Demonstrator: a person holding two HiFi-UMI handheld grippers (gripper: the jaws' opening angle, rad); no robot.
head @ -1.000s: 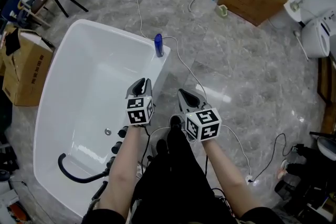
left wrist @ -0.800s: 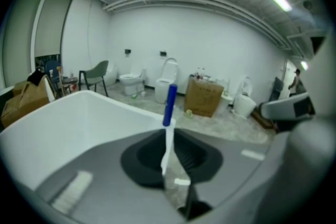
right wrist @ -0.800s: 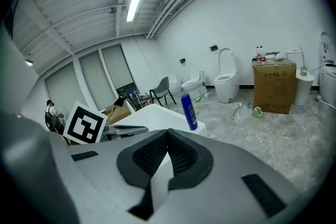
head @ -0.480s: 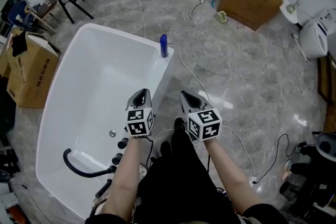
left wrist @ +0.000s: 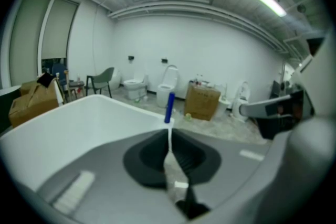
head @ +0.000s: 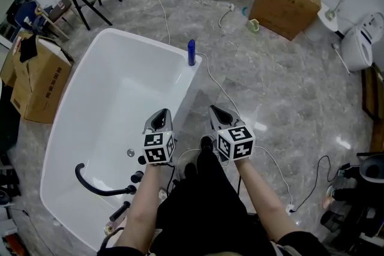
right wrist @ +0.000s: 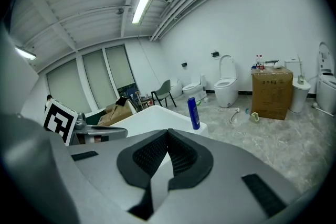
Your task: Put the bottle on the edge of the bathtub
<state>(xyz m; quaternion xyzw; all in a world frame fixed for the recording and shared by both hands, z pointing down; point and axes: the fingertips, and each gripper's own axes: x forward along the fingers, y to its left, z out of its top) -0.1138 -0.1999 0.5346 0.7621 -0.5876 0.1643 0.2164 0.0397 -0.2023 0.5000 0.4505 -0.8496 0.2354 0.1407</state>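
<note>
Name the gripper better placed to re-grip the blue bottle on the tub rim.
Probably left. In the left gripper view the bottle stands dead ahead of the left gripper, whose fingers have just been closing on nothing; the right gripper sees it off-centre.

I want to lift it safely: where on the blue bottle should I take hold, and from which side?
Take the blue bottle across the middle of its body, coming level from the floor side. It stands upright and slim on the bathtub rim, so a side grip is probably steadiest.
</note>
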